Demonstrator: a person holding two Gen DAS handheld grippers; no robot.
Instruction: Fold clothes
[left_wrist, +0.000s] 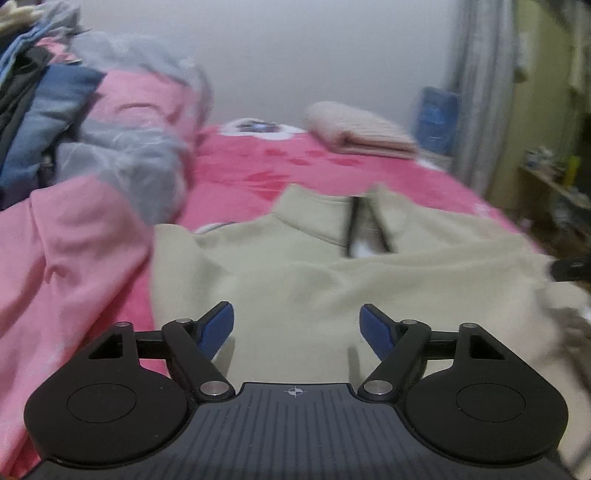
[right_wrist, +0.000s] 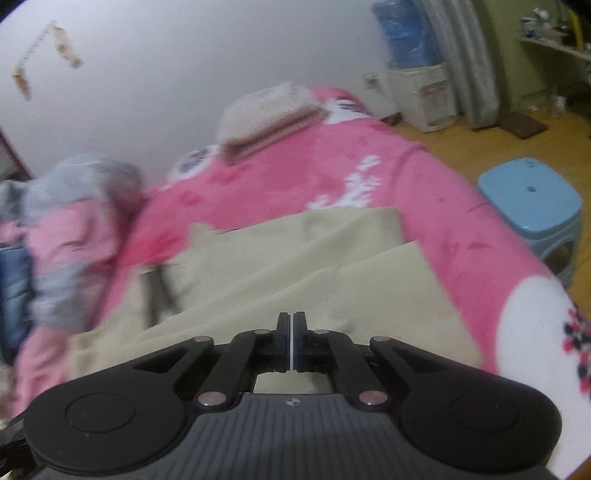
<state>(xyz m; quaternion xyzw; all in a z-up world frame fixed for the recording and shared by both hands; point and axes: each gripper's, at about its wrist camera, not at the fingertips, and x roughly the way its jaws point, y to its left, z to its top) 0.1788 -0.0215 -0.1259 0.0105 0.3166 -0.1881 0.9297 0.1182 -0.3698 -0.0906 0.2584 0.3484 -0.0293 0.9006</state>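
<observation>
mostly blur today, so notes are cautious. no real containers in sight; the nearest to one is a white bin-like unit by the curtain with a blue bag on top, contents not readable.

task item: beige zip-neck top lies spread on the pink bed cover, collar toward the far wall, zipper partly undone. from the right wrist view one side of it is folded over in a flat panel.

left claw: blue pads well apart and still widening, nothing between them; it hangs over the lower part of the top, and i cannot tell whether it touches the cloth.

right claw: pads pressed together over the beige fabric. i cannot make out any cloth pinched between them; only a thin pale line shows at the seam.

other things: a folded pinkish knit at the far end of the bed; a heap of pink, grey and blue clothes along the left, too smeared to separate. a light blue stool stands on the wooden floor beside the bed.

cut off: a dark shape at the right edge of the left view, unidentifiable. shelf clutter at far right too small to read.
</observation>
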